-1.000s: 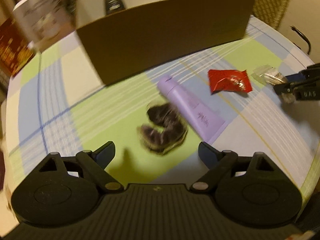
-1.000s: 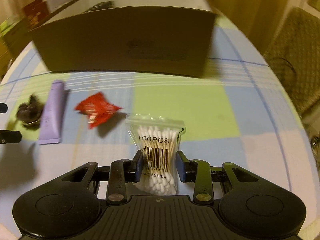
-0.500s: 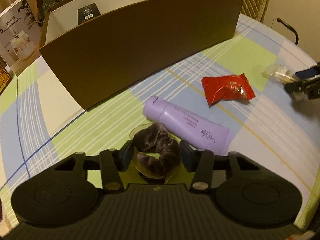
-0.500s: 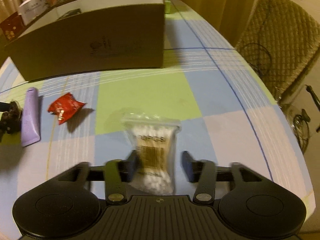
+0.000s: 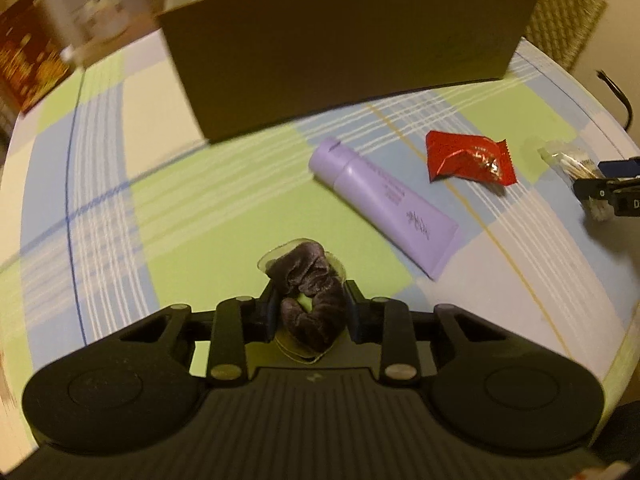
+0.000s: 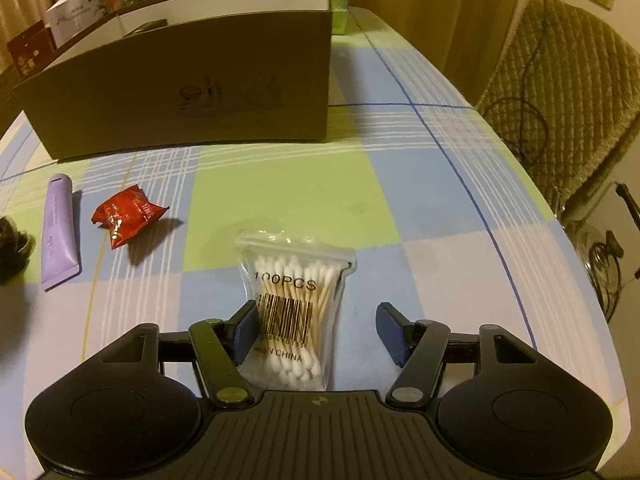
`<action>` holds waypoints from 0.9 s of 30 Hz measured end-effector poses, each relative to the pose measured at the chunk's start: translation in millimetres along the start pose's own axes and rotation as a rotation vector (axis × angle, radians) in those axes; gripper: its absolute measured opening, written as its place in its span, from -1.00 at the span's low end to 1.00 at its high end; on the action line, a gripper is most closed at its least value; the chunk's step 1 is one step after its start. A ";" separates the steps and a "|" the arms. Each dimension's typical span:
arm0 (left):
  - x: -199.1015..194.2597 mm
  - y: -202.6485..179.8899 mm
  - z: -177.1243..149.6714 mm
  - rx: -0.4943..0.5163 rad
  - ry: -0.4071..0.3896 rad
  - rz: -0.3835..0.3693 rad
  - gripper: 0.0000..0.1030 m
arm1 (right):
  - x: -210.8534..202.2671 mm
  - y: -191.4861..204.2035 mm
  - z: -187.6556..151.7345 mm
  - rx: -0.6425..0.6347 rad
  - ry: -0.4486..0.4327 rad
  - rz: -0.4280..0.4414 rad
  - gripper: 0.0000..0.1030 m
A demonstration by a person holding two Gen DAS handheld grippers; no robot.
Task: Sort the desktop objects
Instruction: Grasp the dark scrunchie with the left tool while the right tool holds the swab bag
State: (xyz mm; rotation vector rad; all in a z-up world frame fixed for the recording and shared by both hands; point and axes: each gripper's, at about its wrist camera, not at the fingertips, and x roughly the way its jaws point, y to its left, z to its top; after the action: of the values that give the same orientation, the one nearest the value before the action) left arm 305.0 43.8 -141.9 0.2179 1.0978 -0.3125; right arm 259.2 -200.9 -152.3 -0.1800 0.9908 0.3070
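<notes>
- Your left gripper (image 5: 310,308) is closing its jaws on the dark velvet scrunchie (image 5: 310,300), pads pressing both sides, over the checked tablecloth (image 5: 224,208).
- Your right gripper (image 6: 316,330) is opening; the cotton swab bag (image 6: 294,312) lies between its jaws, touching only the left pad.
- Between the two lie the purple tube (image 5: 384,204) and the red packet (image 5: 468,158).
- Behind them stands the cardboard box (image 6: 188,92).

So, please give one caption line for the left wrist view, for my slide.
Left gripper closing on a dark velvet scrunchie in clear wrap, beside a lilac plastic tube on the checked tablecloth.
</notes>
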 end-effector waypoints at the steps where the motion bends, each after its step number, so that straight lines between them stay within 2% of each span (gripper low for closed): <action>1: -2.3 -1.2 -2.9 -0.020 0.005 0.004 -0.48 | 0.7 -0.4 1.4 -0.008 0.004 0.008 0.16; 4: -9.4 -6.0 -12.1 -0.081 0.014 0.010 -0.48 | 0.8 0.1 3.4 -0.051 0.005 0.040 0.02; 6: -12.2 -11.6 -17.1 -0.110 0.018 0.024 -0.48 | -0.7 2.9 3.8 -0.104 0.002 0.076 -0.27; 9: -18.6 -21.2 -22.3 -0.135 0.025 0.036 -0.48 | -2.1 8.3 3.2 -0.157 0.012 0.105 -0.47; 18: -30.5 -43.4 -39.6 -0.195 0.028 0.075 -0.49 | -12.2 16.1 -11.8 -0.245 0.038 0.190 -0.55; 27: -53.5 -59.0 -41.2 -0.214 -0.015 0.087 -0.49 | -29.5 18.0 -17.5 -0.276 0.039 0.281 -0.58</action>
State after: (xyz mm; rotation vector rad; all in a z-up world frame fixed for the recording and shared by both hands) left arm 227.3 9.4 -113.2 0.0719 1.0953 -0.1175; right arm 224.2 -194.1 -137.0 -0.2988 1.0107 0.7005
